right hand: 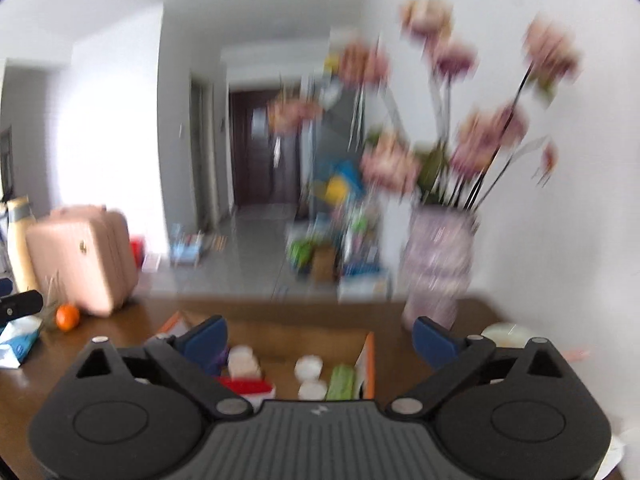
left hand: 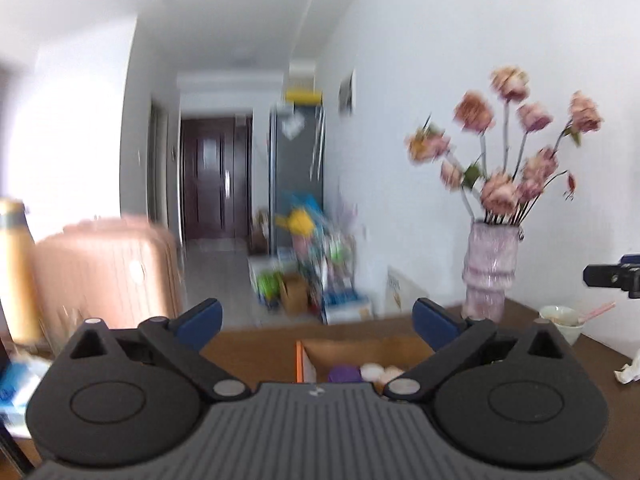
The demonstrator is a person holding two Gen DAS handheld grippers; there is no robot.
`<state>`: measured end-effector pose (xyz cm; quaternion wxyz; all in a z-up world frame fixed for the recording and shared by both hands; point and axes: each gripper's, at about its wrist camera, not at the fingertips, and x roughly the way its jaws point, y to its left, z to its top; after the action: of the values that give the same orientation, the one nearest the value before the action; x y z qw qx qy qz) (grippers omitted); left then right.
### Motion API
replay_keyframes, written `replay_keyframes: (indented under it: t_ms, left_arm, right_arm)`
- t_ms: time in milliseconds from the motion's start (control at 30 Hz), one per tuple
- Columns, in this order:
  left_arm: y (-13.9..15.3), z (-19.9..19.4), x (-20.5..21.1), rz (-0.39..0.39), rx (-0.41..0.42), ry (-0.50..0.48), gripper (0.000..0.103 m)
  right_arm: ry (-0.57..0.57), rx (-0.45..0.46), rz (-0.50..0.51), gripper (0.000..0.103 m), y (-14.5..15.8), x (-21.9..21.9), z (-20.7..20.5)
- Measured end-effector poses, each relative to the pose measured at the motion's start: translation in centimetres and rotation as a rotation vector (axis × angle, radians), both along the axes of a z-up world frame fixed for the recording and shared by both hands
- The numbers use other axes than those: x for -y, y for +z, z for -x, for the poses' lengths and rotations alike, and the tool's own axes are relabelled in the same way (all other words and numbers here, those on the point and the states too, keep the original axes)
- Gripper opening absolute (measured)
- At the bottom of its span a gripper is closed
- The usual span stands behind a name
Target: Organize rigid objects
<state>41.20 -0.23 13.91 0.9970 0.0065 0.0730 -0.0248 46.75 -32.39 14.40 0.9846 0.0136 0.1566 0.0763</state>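
White walls and a pale corridor fill the upper part of both views, with a dark wooden door (left hand: 214,178) at the far end, all smeared by motion blur. Low in each frame runs the brown wooden table (left hand: 256,342), and on it sits an open cardboard box with an orange edge (left hand: 360,350), its lower half cut off by the gripper body. The left gripper (left hand: 318,322) holds its blue-padded fingers spread wide with nothing between them, above the box's near side; only a purple rounded object (left hand: 345,374) and pale round lids (left hand: 378,372) peek over the housing. The right gripper (right hand: 320,340) is likewise wide apart and empty, over the same box, where a red flat pack (right hand: 246,386), white round jars (right hand: 309,366) and a green ribbed item (right hand: 341,382) can be made out, though blur keeps their labels unreadable. At right in the left wrist view stands a pinkish ribbed glass vase (left hand: 490,270) of dusty pink flowers (left hand: 510,140), beside a pale bowl (left hand: 560,320) partly hidden by the gripper arm. At left in the right wrist view rest a pink hard-shell suitcase (right hand: 82,258) and a small orange fruit (right hand: 67,317); a blurred heap of colourful packages (right hand: 340,236) lies on the floor beyond the table.
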Motion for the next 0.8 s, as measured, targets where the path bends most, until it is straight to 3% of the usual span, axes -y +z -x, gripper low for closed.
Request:
replay_keyframes:
  t_ms: [67,133,267,600,800]
  left_arm:
    - [-0.4,1.6,0.6,-0.004,0.054,-0.018,0.103]
    - [-0.6,2.7,1.0,0.004,0.047,-0.012,0.103]
    - [-0.6,4.6,1.3,0.037,0.025,-0.017,0.103]
    - [-0.5,10.0,1.1,0.005,0.022,-0.015,0.103]
    - [-1.6,17.2,0.7,-0.005,-0.015,-0.052,0.103]
  right_arm:
    - [-0.024,0.127,-0.03,0.103,-0.7,0.1,3.3]
    - [-0.028,0.192,-0.046,0.103,-1.6,0.0,5.4]
    - [-0.03,0.184,-0.015,0.103,-2.6,-1.1,7.9]
    - [-0.007,0.192,-0.025,0.103,-3.3,-2.8,12.8]
    - [0.004,0.162,-0.033,0.103,-3.7,-3.3,18.4]
